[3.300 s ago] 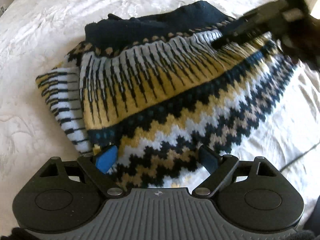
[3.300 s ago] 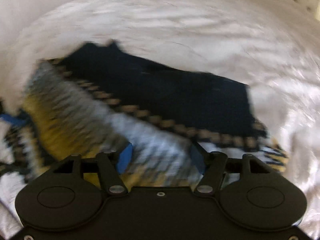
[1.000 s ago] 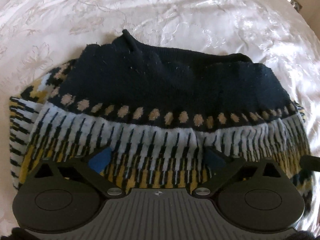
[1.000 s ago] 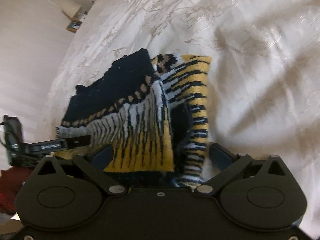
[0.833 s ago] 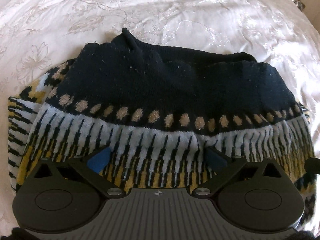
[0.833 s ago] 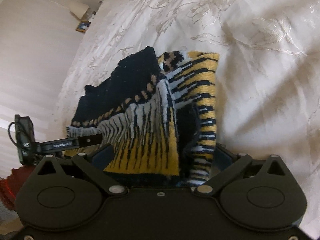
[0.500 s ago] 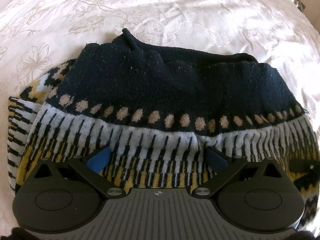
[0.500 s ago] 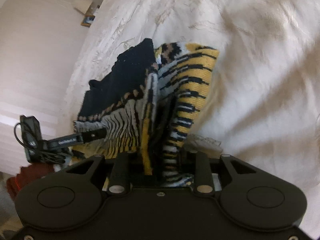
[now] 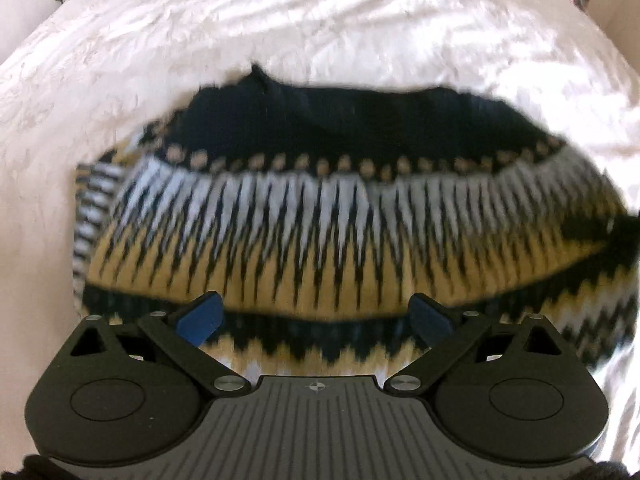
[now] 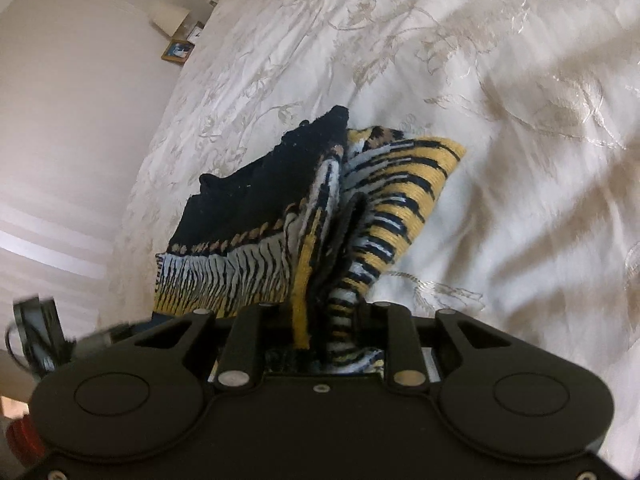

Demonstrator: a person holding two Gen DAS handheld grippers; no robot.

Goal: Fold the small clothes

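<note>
A knitted sweater [image 9: 320,208] with a navy top and white, yellow and black zigzag bands lies folded on a white bedspread [image 9: 320,20]. My left gripper [image 9: 316,318] hovers open over its near yellow band, with its blue pads [image 9: 200,318] apart and gripping nothing. In the right wrist view the sweater [image 10: 248,200] has one side edge bunched and raised. My right gripper [image 10: 320,320] has its jaws closing on that bunched edge, and the knit is pinched between the fingers [image 10: 244,328].
The embroidered bedspread [image 10: 480,80] stretches out on all sides of the sweater. A lamp and a framed picture [image 10: 176,52] stand by the wall beyond the bed's far edge. The left gripper's body [image 10: 40,332] shows blurred at the left of the right wrist view.
The right gripper's jaws went from wide apart to pinched on the sweater's side edge and lifted it slightly. The left gripper pulled back and up, so more of the sweater shows.
</note>
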